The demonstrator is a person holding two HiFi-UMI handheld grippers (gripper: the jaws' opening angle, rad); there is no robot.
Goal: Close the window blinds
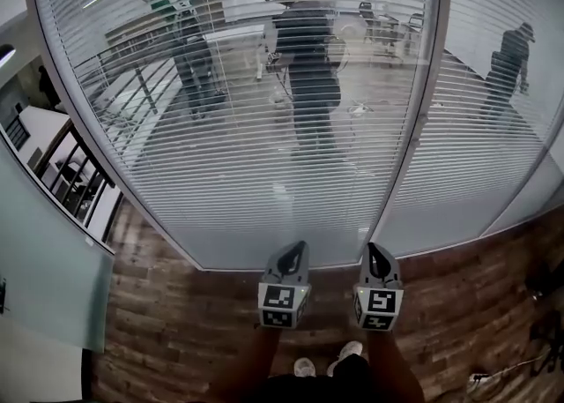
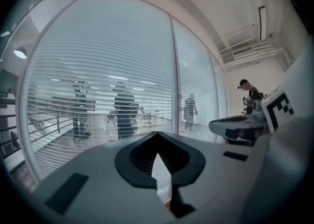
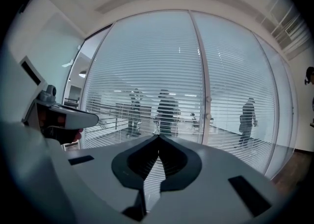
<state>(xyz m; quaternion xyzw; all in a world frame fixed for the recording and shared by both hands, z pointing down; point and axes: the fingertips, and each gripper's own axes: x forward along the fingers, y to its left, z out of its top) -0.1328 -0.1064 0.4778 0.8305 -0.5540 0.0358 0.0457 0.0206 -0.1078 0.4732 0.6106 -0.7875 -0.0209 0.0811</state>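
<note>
Both hand-held grippers are low in the head view, side by side and apart from each other, pointing at the glass wall ahead.

Left hand-held gripper (image 1: pixel 297 247): in its own view the jaws meet at the tips with nothing between them.

Right hand-held gripper (image 1: pixel 375 248): same reading, jaws together and empty. Neither touches the glass or anything else.

The window blinds (image 1: pixel 238 137) hang on the far side of the grippers and cover the wide left pane from top to bottom. A second set covers the pane to the right of the upright frame post (image 1: pixel 421 119). The slats lie flat enough that I can see through them (so they are not closed).

Through the slats I see three people: one in the middle (image 1: pixel 308 66), one further left (image 1: pixel 189 53) and one far right (image 1: pixel 511 62). A railing (image 1: pixel 132 84) shows at the left.

The wooden floor (image 1: pixel 176 322) runs from the base of the glass to the operator's shoes (image 1: pixel 304 366), near the bottom edge. I cannot make out a cord or wand for the blinds in any view.
</note>
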